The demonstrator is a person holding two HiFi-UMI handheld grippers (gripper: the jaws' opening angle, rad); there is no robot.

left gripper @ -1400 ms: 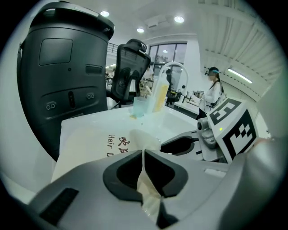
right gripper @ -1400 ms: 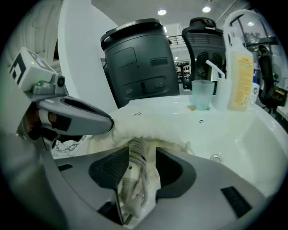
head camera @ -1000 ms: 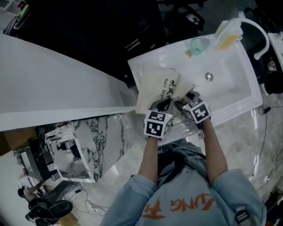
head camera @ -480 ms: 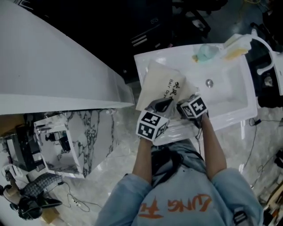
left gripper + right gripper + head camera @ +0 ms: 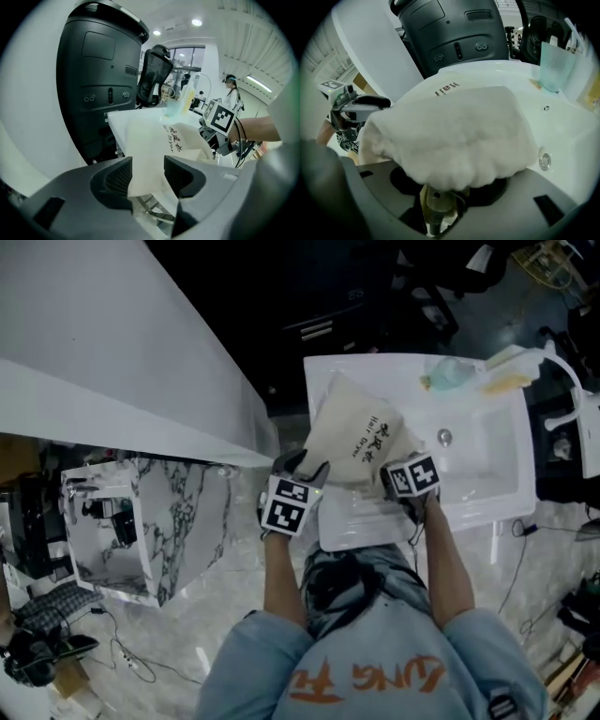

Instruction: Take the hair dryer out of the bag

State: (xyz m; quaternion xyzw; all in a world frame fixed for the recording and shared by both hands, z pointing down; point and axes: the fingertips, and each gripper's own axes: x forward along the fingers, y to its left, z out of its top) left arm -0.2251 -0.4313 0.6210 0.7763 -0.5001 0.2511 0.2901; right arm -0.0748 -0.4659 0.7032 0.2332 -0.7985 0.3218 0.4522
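A cream cloth bag (image 5: 361,442) with black lettering lies on the white sink's (image 5: 375,521) front left rim. My left gripper (image 5: 302,463) is at the bag's lower left corner. Its jaws have just been opening, and in the left gripper view the bag (image 5: 154,150) shows in the gap of the gripper (image 5: 147,176), clear of the pads. My right gripper (image 5: 394,465) is at the bag's mouth. In its own view the bag (image 5: 454,131) drapes over the jaws. The hair dryer's beige handle end (image 5: 436,206) sticks out between the jaws of the right gripper (image 5: 445,187), which have just been closing; no pad visibly presses it.
The basin has a drain (image 5: 444,437). A teal cup (image 5: 448,373), a yellow bottle (image 5: 511,381) and a white faucet (image 5: 553,357) stand at its back. A white slanted panel (image 5: 112,381) and a marble cabinet (image 5: 178,531) lie to the left. A black machine (image 5: 103,79) stands behind the sink.
My left gripper has slid left, away from the right one, to the bag's left corner, and its jaws have opened off the cloth. The right gripper has stayed at the bag's mouth.
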